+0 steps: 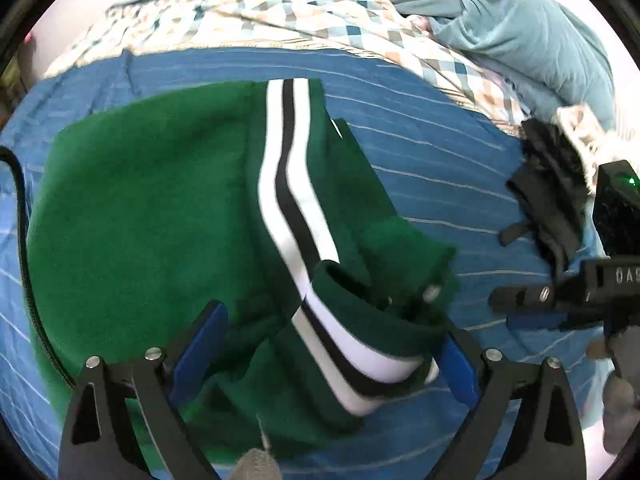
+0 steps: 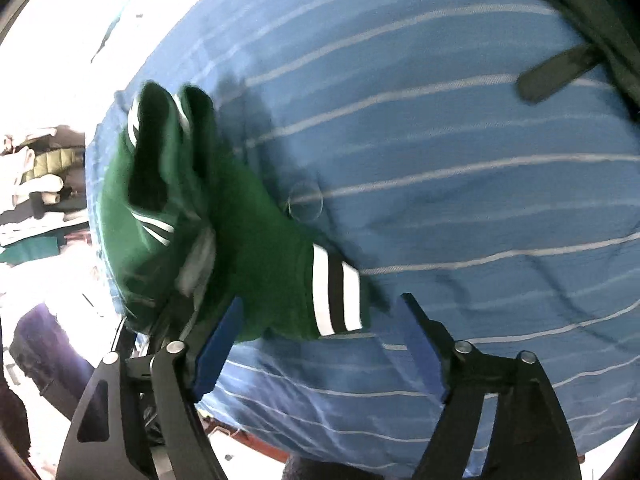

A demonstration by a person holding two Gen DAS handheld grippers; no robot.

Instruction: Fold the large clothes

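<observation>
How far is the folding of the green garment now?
Done: a striped sleeve lies folded across the green garment on the blue sheet. In hand: nothing; left gripper and right gripper are open. Left: folding the body; the dark garment waits.

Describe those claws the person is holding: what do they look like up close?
Each claw is a black frame of angular, plastic-looking arms with triangular cut-outs, joined by round silver pins. The left claw and the right claw both end in two flat fingers faced with bright blue pads. In the left wrist view the right claw's black body shows pale lettering, partly cut off, and a small green light.
</observation>
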